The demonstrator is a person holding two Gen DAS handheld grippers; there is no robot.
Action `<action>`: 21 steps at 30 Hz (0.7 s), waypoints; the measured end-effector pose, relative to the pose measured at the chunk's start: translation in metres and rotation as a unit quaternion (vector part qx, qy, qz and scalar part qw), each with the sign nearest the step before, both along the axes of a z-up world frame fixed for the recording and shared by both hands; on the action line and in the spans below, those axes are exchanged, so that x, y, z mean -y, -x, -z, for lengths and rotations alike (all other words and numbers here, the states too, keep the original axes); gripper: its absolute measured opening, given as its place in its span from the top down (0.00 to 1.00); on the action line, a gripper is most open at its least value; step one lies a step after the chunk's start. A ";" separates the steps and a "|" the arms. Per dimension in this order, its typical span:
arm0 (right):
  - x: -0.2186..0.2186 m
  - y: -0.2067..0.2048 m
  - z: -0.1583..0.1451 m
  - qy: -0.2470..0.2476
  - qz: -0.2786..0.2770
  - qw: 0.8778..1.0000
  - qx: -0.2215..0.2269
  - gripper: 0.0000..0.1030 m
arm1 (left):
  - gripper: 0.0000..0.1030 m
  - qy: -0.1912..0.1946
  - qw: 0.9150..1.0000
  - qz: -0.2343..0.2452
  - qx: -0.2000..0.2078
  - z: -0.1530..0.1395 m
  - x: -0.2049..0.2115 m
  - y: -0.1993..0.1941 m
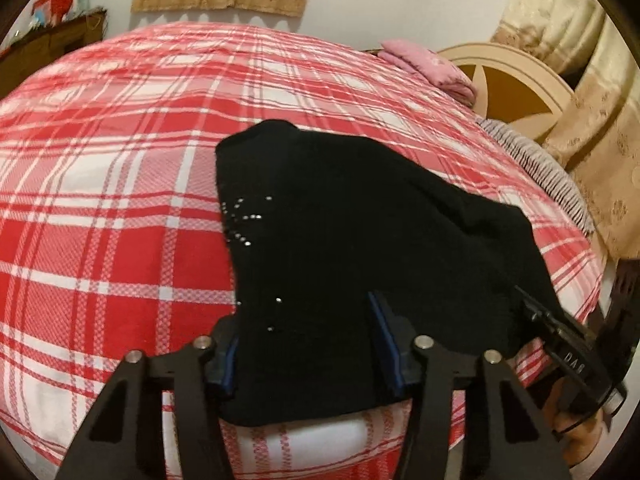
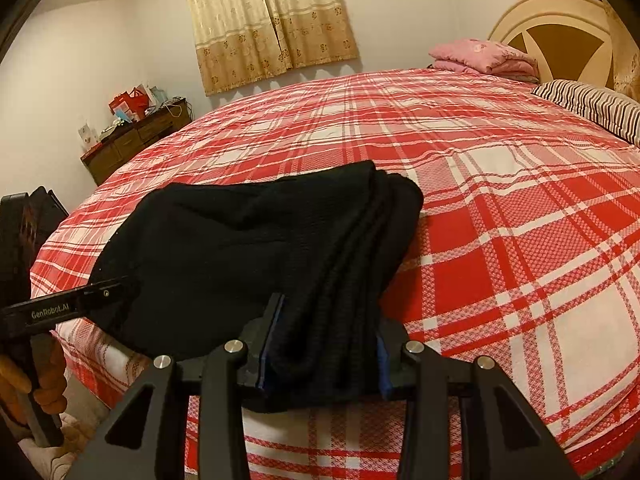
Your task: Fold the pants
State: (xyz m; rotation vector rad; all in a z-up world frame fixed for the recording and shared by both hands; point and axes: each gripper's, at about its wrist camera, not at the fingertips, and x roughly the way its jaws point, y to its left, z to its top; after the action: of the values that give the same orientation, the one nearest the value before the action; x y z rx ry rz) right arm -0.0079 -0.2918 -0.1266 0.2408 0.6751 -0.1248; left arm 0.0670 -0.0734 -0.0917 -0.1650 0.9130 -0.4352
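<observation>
— What's nearest, at the foot of the bed?

— Two handheld grippers at the near edge of a red-and-white plaid bedspread (image 2: 520, 208). The right gripper (image 2: 324, 344) is clamped on a bunched stack of folds at the near right end of the black pants (image 2: 240, 248). The left gripper (image 1: 308, 340) straddles the pants' near hem, cloth filling the gap between its blue pads; whether those pads press on the fabric I cannot tell.

— Which way do the pants run?

— Folded into a thick bundle lying at the bed's near edge, long axis roughly across it, from one gripper to the other. The folded edges on the right side run away toward the headboard (image 2: 560, 28). Small silver studs (image 1: 240, 220) dot the left part.

— Anything holding other things?

— A dark wooden dresser (image 2: 132, 140) by the far wall carries red bags and small clutter, too small to identify.

— And beyond?

— Folded pink bedding (image 2: 484, 56) and a striped pillow (image 2: 592, 104), cut off at the frame edge, near the headboard; beige patterned curtains (image 2: 272, 20) behind. The person's hand is barely visible under each gripper.
</observation>
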 end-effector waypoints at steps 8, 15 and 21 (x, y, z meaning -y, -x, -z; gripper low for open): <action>0.002 0.001 -0.001 -0.003 0.003 1.000 0.000 0.61 | 0.70 0.002 1.000 0.004 -0.004 -0.004 0.003 0.001; -0.012 0.002 -0.009 0.042 0.006 0.999 -0.003 0.62 | 0.79 -0.014 1.000 -0.008 0.017 -0.013 0.003 0.005; -0.027 0.006 -0.018 0.090 0.008 0.996 -0.001 0.63 | 0.82 -0.025 0.999 -0.008 0.031 -0.019 0.003 0.009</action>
State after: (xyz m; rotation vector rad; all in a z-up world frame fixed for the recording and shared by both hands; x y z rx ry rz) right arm -0.0136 -0.2652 -0.1084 0.0730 0.6600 -0.2002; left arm 0.0579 -0.0766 -0.0724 -0.1128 0.8604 -0.4003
